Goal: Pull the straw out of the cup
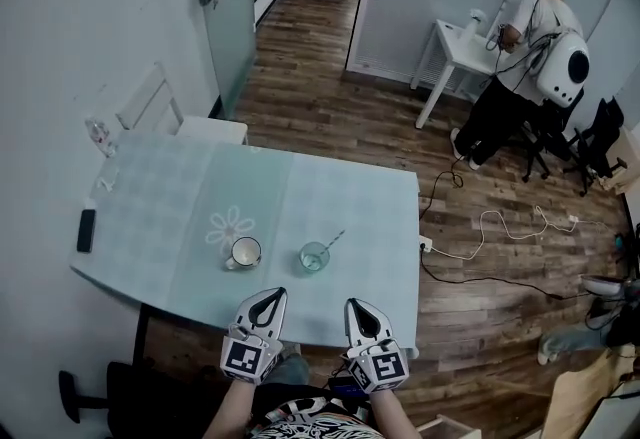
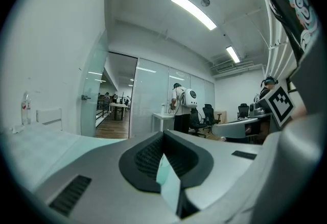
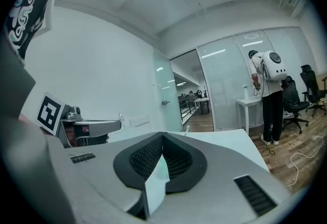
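A clear glass cup [image 1: 315,256] stands on the pale green table [image 1: 150,217], near its front edge. A thin straw [image 1: 333,238] leans out of the cup toward the right. My left gripper [image 1: 272,295] hovers at the table's front edge, just short of the cup and to its left, with its jaws shut and empty. My right gripper [image 1: 355,305] is beside it, slightly right of the cup, also shut on nothing. In the left gripper view the left gripper [image 2: 163,134] has its tips pressed together; the right gripper [image 3: 163,135] looks the same in its own view.
A white mug [image 1: 244,252] stands left of the cup. A black phone [image 1: 87,230] and a small bottle [image 1: 98,135] lie at the table's left side, with a white chair [image 1: 165,112] behind. A person [image 1: 530,47] works at a far desk; cables [image 1: 490,227] cross the floor.
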